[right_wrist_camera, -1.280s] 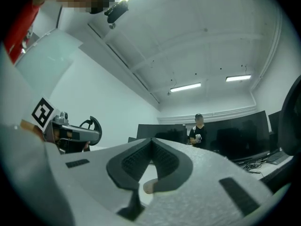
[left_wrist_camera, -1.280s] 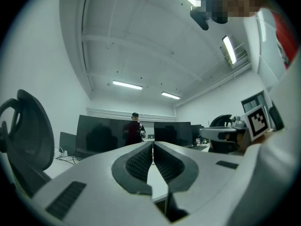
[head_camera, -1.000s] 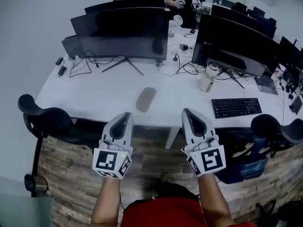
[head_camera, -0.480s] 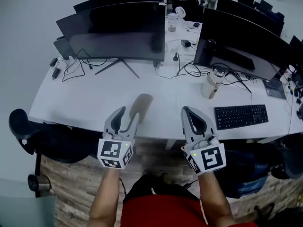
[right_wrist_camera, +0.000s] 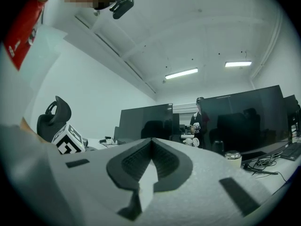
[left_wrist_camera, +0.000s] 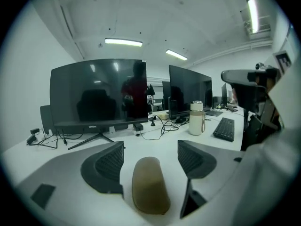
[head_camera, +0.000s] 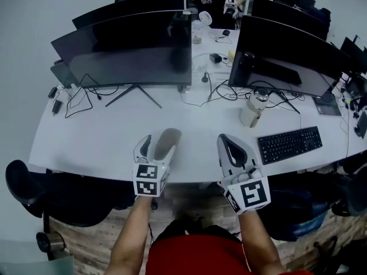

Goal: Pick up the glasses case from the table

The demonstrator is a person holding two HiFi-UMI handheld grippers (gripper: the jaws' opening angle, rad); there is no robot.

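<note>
Glasses case (left_wrist_camera: pixel 150 185) lies near the counter's (head_camera: pixel 103 136) front edge between the left gripper's (left_wrist_camera: pixel 150 158) opening jaws, untouched, so centre them over its middle before squeezing; the right gripper's (right_wrist_camera: pixel 150 161) jaws sit pressed together.

No text can be read. A small logo (left_wrist_camera: pixel 88 126) is seen on the monitor's (left_wrist_camera: pixel 99 95) lower bezel, but its letters are too blurred.

My left gripper (head_camera: pixel 156 146) tilts slightly down, jaws opening with the glasses case (head_camera: pixel 167 140) between them. My right gripper (head_camera: pixel 226 138) points level, jaws together.
</note>
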